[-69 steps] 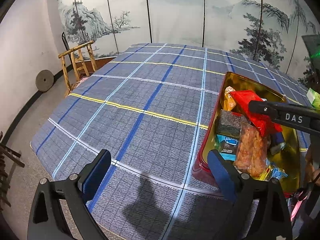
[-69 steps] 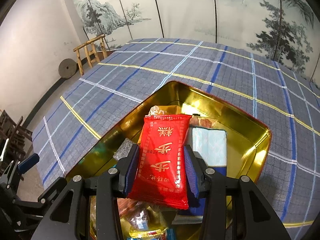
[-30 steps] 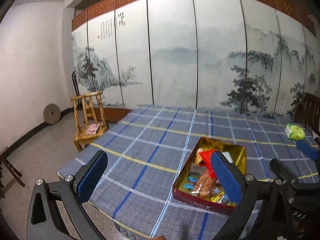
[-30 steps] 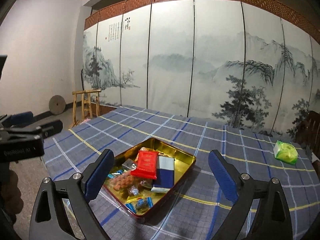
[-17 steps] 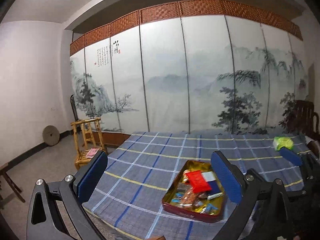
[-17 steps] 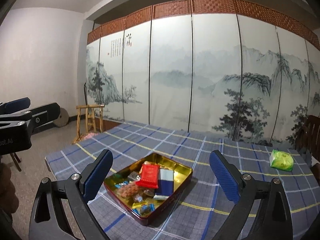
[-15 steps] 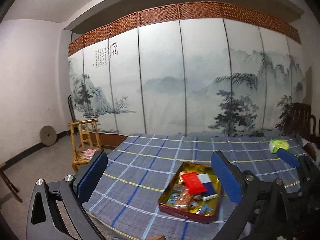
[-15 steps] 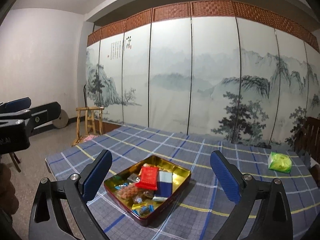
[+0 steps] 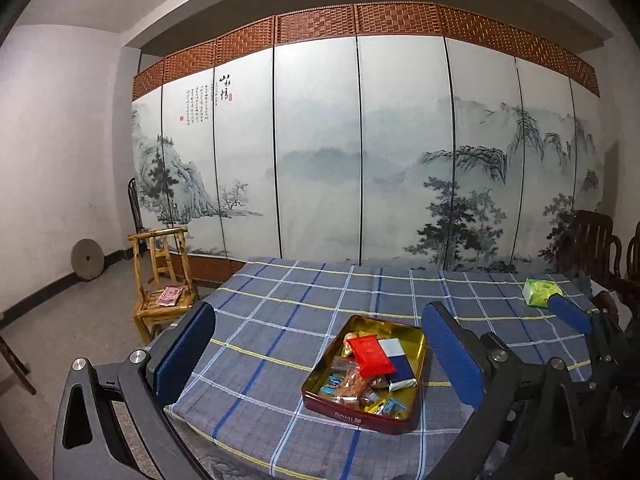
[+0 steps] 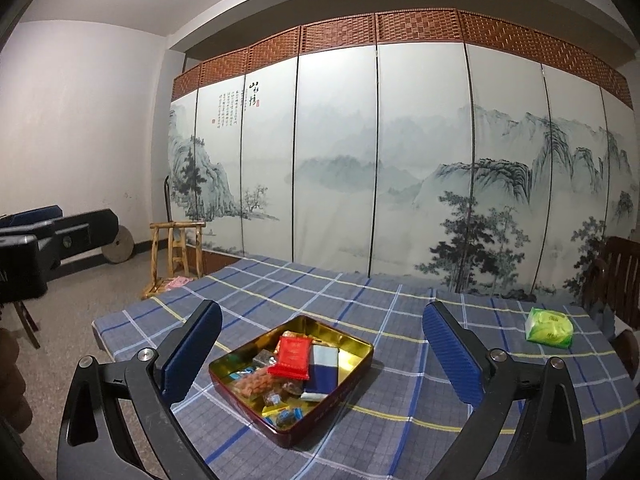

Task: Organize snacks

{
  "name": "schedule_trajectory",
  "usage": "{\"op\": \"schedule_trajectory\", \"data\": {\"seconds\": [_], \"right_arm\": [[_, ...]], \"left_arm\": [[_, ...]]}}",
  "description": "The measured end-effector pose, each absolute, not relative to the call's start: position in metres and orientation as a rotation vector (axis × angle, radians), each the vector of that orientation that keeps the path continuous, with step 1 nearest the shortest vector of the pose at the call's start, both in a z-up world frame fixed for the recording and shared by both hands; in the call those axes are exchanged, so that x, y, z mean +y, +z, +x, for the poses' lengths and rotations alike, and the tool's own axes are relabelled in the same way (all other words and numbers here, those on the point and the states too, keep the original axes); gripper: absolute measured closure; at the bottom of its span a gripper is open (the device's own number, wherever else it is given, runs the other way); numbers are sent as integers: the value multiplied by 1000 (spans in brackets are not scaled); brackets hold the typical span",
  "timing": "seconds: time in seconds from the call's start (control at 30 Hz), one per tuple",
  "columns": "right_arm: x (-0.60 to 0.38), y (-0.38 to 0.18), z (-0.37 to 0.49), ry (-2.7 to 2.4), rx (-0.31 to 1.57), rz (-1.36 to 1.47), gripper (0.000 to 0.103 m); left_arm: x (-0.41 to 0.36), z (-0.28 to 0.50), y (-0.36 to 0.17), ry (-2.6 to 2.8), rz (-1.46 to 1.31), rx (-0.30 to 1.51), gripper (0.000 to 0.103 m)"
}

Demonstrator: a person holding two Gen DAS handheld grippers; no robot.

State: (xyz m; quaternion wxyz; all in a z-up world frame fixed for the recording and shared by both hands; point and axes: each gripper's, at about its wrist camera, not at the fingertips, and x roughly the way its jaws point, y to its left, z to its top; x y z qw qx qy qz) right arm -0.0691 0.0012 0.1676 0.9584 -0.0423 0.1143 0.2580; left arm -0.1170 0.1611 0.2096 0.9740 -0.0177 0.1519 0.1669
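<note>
- The left gripper (image 9: 318, 356) is hanging back off the near edge of the tabletop (image 9: 280, 312), its blue fingers (image 9: 185, 354) spread wide with nothing between them.
- The right gripper (image 10: 320, 356) is likewise holding clear of the near edge; its fingers (image 10: 452, 360) have just been opening further and are standing at full spread, gripping nothing.
- The snack tin (image 10: 344, 372) is sitting on the checked cloth close to the near edge, roughly midway along it, with its corner pointing at the right wrist camera.
- Inside the tin, a red packet (image 10: 292, 358) is lying on top, a blue-and-white packet (image 10: 322, 368) just beside it, and small wrapped sweets (image 10: 280, 410) are filling the near end.
- A green packet (image 10: 549, 328) is resting well apart from the tin, toward the far right corner.
- The cloth is lying bare to the left of the tin and all along the far edge, leaving wide open room there.
- A wooden chair (image 9: 162, 280) is standing on the floor beyond the left edge, apart from the tabletop.
- Dark chairs (image 9: 592, 248) are crowding the right edge.
</note>
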Motion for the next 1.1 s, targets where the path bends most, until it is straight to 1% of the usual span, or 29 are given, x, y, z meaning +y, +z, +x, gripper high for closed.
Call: {"op": "schedule_trajectory", "data": {"seconds": [0.23, 0.7, 1.1], "right_arm": [[5, 163, -69, 520, 253, -107, 2], [14, 145, -66, 483, 308, -130, 2], [19, 137, -67, 489, 333, -135, 2]], "left_arm": [[162, -118, 199, 349, -61, 329, 0], [171, -105, 157, 395, -73, 426, 0], [175, -104, 147, 413, -83, 446, 0]]}}
